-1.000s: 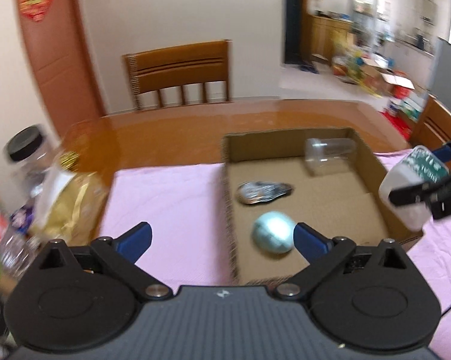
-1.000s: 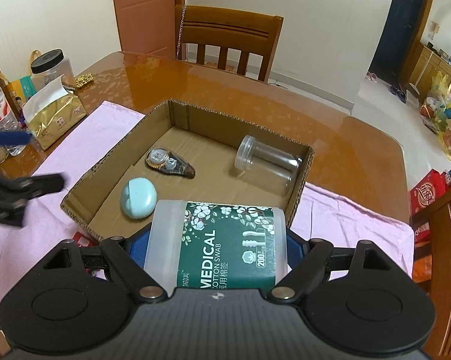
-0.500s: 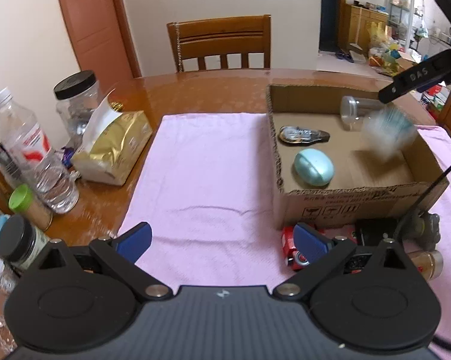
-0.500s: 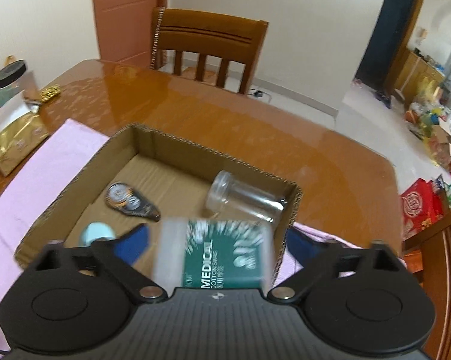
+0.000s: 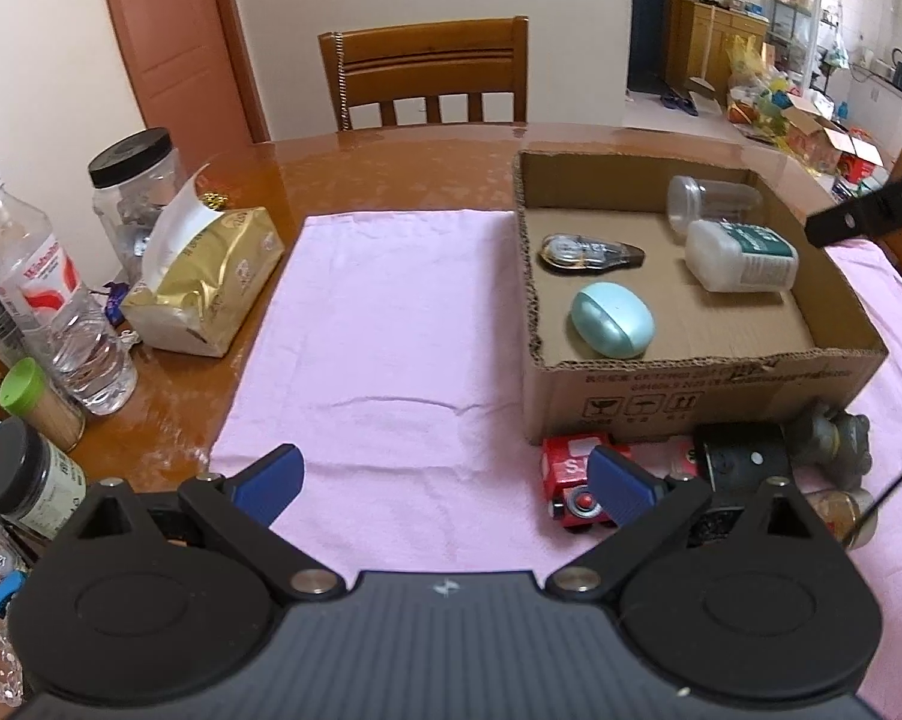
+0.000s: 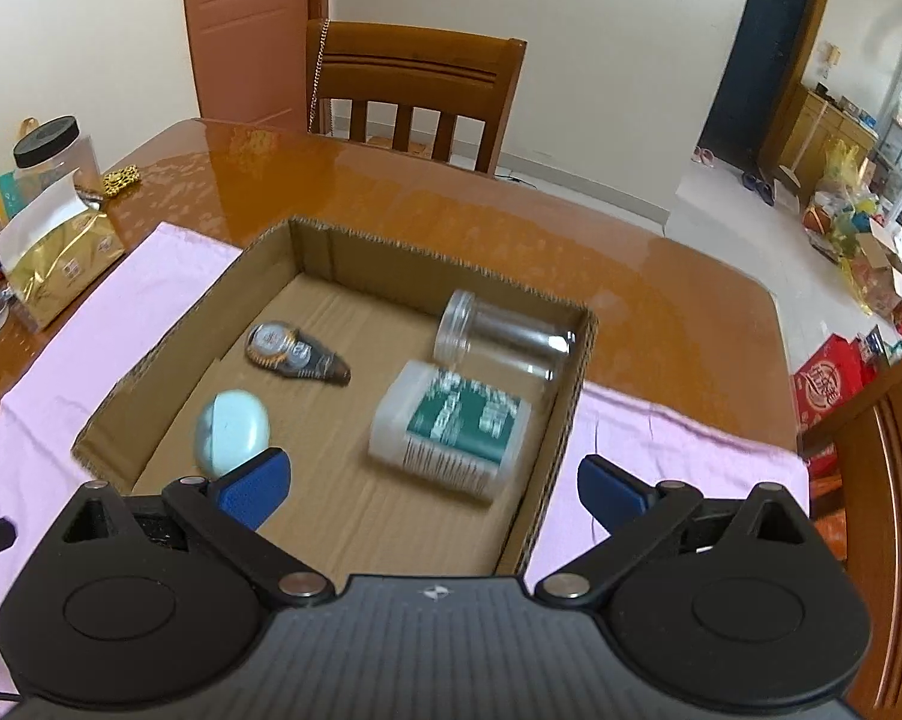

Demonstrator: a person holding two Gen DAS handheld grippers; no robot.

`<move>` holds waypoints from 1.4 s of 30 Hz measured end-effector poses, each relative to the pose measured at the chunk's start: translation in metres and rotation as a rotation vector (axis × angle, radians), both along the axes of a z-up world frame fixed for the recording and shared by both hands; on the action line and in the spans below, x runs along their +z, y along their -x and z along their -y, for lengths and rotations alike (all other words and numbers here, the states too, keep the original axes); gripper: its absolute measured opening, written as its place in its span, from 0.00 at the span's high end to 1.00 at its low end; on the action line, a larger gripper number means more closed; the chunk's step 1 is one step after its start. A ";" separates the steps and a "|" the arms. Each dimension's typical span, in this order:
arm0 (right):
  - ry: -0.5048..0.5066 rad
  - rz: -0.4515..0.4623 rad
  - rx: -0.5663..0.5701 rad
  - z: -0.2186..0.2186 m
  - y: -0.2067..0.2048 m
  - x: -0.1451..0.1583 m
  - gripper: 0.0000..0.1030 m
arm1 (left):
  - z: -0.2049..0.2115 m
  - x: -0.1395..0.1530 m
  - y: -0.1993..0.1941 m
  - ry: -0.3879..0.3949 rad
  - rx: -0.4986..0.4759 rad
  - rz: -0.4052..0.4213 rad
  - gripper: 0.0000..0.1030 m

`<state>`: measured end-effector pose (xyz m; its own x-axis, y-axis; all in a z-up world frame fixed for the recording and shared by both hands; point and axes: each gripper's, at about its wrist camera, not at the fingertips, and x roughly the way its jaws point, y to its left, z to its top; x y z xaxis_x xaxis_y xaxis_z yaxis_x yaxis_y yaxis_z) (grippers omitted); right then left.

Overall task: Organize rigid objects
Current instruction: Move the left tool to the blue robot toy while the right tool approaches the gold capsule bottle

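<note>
A cardboard box (image 5: 703, 387) (image 6: 562, 438) sits on a pink cloth (image 5: 384, 348). Inside lie a white cotton-swab bottle with a green label (image 5: 742, 255) (image 6: 454, 429), a clear plastic jar (image 5: 712, 201) (image 6: 502, 339), a teal oval case (image 5: 613, 321) (image 6: 231, 429) and a correction tape dispenser (image 5: 589, 252) (image 6: 294, 351). My right gripper (image 6: 432, 489) is open and empty above the box's near side. My left gripper (image 5: 444, 480) is open and empty over the cloth, in front of the box. A red toy car (image 5: 574, 480), a black item (image 5: 742, 459) and a grey figurine (image 5: 835, 441) lie in front of the box.
A gold tissue pack (image 5: 207, 282) (image 6: 54, 258), a water bottle (image 5: 48, 300), a black-lidded jar (image 5: 129, 192) (image 6: 54, 147) and small jars (image 5: 30, 474) crowd the table's left side. A wooden chair (image 5: 429, 75) (image 6: 414, 90) stands behind the table.
My right gripper opened and let go of the cotton-swab bottle, which fell into the box and now lies beside the clear jar. My left gripper drew back from the box.
</note>
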<state>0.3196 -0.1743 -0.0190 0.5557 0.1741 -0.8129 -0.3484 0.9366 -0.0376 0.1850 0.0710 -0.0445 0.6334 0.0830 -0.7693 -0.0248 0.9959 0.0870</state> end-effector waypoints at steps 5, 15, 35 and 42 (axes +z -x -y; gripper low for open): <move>-0.012 -0.005 -0.048 0.004 0.033 -0.008 0.00 | 0.005 -0.004 0.002 -0.006 -0.017 -0.011 0.03; -0.045 -0.095 -0.105 -0.009 0.097 -0.049 0.00 | 0.007 -0.011 0.009 0.000 -0.038 -0.038 0.03; 0.003 -0.154 -0.171 -0.016 0.137 -0.094 0.00 | 0.020 -0.024 0.011 -0.002 -0.140 -0.085 0.03; 0.014 -0.193 -0.187 0.001 0.145 -0.113 0.00 | 0.038 -0.030 0.010 0.050 -0.219 -0.109 0.03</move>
<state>0.1747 -0.1756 -0.1318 0.4115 0.0706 -0.9087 -0.1713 0.9852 -0.0010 0.1748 0.0333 -0.0748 0.5451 -0.0873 -0.8338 0.1993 0.9795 0.0278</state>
